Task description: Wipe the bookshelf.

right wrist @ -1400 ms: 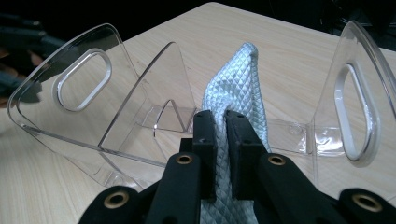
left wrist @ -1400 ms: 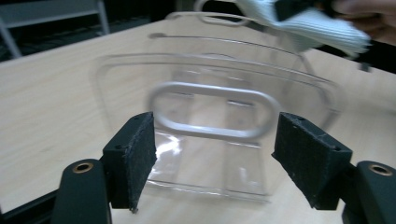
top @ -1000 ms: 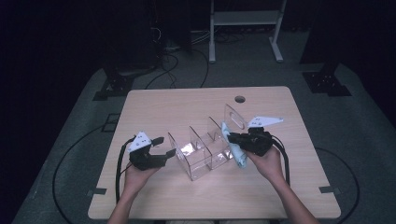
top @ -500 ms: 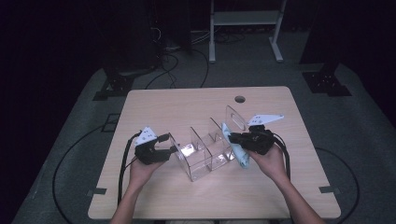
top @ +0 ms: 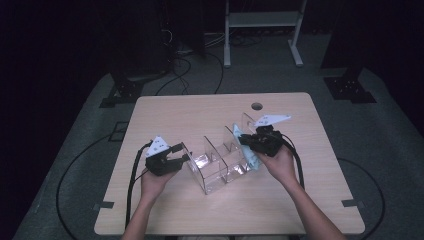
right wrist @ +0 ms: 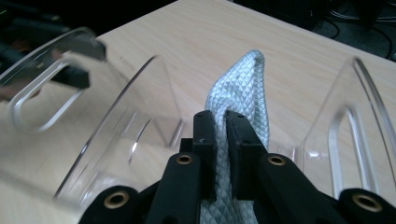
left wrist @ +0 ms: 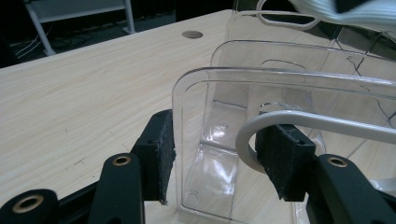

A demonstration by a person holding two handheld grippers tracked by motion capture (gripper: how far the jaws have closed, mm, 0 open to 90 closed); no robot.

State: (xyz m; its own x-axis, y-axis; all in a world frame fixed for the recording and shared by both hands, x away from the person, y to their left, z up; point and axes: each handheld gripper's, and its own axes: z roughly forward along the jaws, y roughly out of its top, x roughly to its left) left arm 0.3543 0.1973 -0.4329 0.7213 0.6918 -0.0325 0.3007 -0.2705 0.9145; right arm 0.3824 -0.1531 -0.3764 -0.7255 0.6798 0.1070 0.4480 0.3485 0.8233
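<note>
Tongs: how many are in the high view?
2. Left tongs, jaws just closing around the clear organiser's end wall; right tongs at its other end, gripping a pale cloth.

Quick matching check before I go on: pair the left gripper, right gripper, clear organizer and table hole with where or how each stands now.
1. left gripper
2. right gripper
3. organizer
4. table hole

A. at the far edge, bare
B. shut on the pale cloth
C. between the two hands, mid-table
D. jaws astride the end wall, just been closing

Pairs: 1-D, 2-B, 3-C, 4-A
</note>
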